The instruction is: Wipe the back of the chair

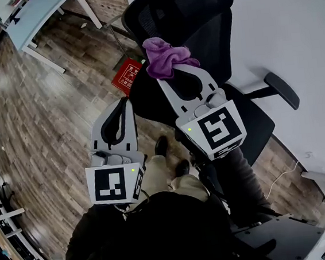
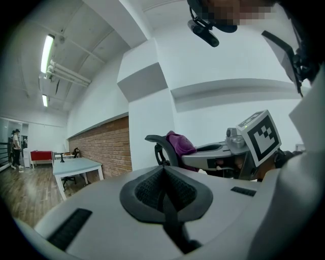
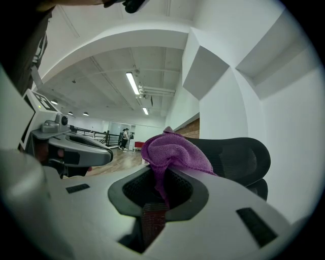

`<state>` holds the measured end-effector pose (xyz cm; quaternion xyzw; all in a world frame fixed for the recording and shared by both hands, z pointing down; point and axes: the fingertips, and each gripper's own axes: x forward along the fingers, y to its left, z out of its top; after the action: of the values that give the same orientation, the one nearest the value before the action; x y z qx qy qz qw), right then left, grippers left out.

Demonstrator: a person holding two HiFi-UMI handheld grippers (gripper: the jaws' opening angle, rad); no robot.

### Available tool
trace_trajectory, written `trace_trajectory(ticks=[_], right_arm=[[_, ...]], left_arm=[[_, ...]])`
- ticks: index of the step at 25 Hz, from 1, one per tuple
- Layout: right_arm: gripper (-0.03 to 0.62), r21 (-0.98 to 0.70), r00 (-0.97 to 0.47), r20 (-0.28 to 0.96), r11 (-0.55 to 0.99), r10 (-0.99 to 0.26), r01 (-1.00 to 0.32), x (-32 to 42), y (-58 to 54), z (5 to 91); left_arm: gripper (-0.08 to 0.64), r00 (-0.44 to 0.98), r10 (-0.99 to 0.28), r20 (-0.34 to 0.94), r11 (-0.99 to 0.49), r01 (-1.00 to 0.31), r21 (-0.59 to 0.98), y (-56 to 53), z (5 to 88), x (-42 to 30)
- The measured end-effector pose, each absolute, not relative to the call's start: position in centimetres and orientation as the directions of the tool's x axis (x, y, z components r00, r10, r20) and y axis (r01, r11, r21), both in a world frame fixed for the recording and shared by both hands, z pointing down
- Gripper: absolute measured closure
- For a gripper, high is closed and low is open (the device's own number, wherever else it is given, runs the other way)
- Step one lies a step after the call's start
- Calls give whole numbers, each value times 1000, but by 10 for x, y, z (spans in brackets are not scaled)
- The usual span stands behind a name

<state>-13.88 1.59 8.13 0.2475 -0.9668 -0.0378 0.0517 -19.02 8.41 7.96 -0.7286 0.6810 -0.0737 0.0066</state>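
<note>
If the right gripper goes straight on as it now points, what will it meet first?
Probably the black chair's headrest, the purple cloth in the right gripper touching first; the gap is hard to judge.

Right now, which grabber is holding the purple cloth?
The right gripper: its jaws are clamped on the purple cloth. The left gripper is shut with nothing in it.

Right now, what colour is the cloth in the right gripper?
Purple. The cloth shows best in the right gripper view.
</note>
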Motion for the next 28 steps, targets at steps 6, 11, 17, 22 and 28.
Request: trace_trajectory(ticks=[6,11,17,22,28], right_arm=[[539,109,-869,86,872,-487,-478,-138,8,82],[538,108,-860,93,864,-502,-493,-137,0,81],[538,124,-845,102,850,-524,-512,-132,-18,84],[538,124,-831,110,837,-545,-532,-131,-33,86],[539,123,-813,121,821,-570,-557,-127,-54,93]], left_arm=[[551,47,-994,100,-59,-992,-111,82,80,-193],[551,40,-994,99,-51,-993,-111,80,78,-199],[551,41,-994,106,-52,-993,-105,68,82,-203],[551,48,-993,110,-60,-993,-102,54,82,-208],[551,53,-992,119,-65,-993,-103,36,88,-211]])
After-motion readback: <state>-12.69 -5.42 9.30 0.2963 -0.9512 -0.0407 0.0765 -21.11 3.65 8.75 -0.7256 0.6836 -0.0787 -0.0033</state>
